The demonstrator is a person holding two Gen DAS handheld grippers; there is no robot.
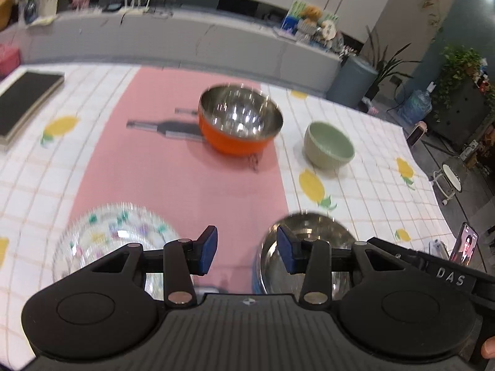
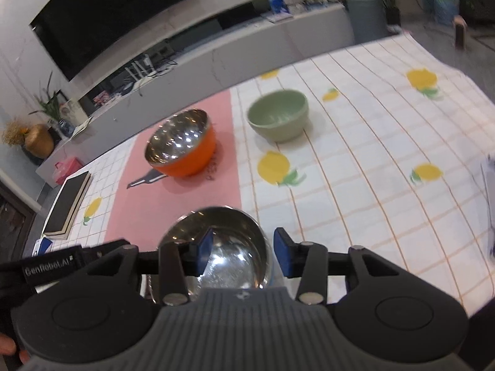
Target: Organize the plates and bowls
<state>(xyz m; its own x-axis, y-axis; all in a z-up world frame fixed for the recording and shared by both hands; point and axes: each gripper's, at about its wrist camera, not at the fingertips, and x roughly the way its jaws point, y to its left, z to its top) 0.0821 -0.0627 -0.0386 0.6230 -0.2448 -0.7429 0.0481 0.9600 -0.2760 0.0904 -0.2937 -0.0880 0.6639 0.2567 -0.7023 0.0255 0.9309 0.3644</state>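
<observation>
Steel bowl (image 2: pixel 229 247) under right hand-held gripper (image 2: pixel 243 252), pads apart, not gripping.

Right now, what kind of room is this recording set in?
Most likely a home living room: a large wall-mounted television above a long low media console, houseplants, and a table under a lemon-print tablecloth holding bowls.

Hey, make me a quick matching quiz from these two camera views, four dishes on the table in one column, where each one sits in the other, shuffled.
1. orange bowl
2. green bowl
3. floral plate
4. steel bowl

A. on checked cloth, far right
B. near edge, left of the pink mat
C. far end of the pink mat
D. near edge, right side of the mat

Pairs: 1-C, 2-A, 3-B, 4-D
</observation>
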